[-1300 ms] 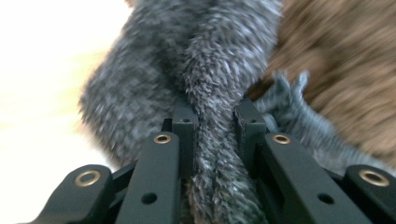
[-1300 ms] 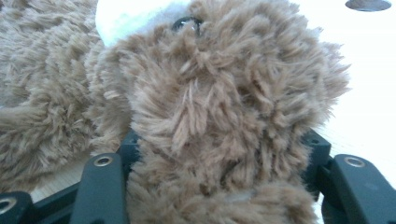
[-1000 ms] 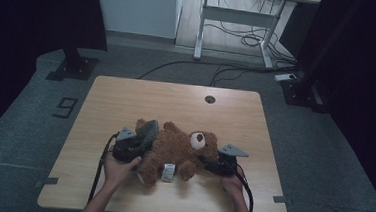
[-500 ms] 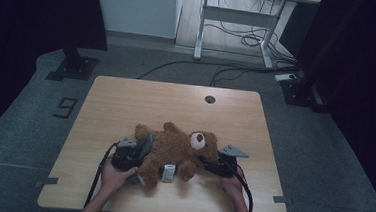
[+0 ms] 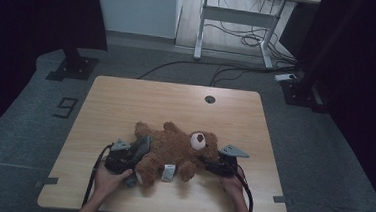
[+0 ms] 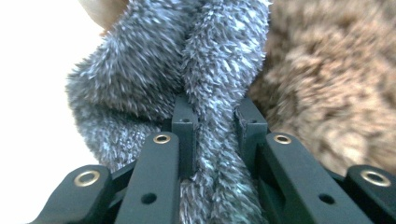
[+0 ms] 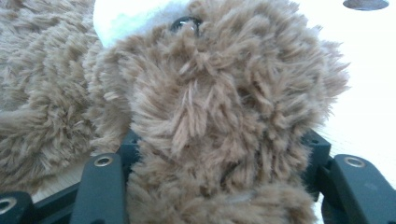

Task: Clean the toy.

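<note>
A brown teddy bear (image 5: 173, 147) lies on its back on the wooden table (image 5: 176, 100), head to the right. Against its left side is a grey fuzzy cloth (image 5: 141, 147). My left gripper (image 5: 131, 157) is shut on a fold of it. In the left gripper view the grey fuzzy cloth (image 6: 140, 79) is pinched in my left gripper (image 6: 215, 116), with the bear's fur (image 6: 327, 70) just right of it. My right gripper (image 5: 207, 162) is at the bear's head. In the right gripper view my right gripper (image 7: 224, 144) is shut on the bear's head (image 7: 224, 93), with fur bulging between the jaws.
A white tag (image 5: 169, 172) hangs at the bear's lower body. The table has a round cable hole (image 5: 210, 99) near its far edge. A desk frame with cables (image 5: 242, 19) stands on the floor beyond the table.
My left gripper has come down and toward the near edge with the grey cloth, which now lies lower against the bear. The right gripper has kept still.
</note>
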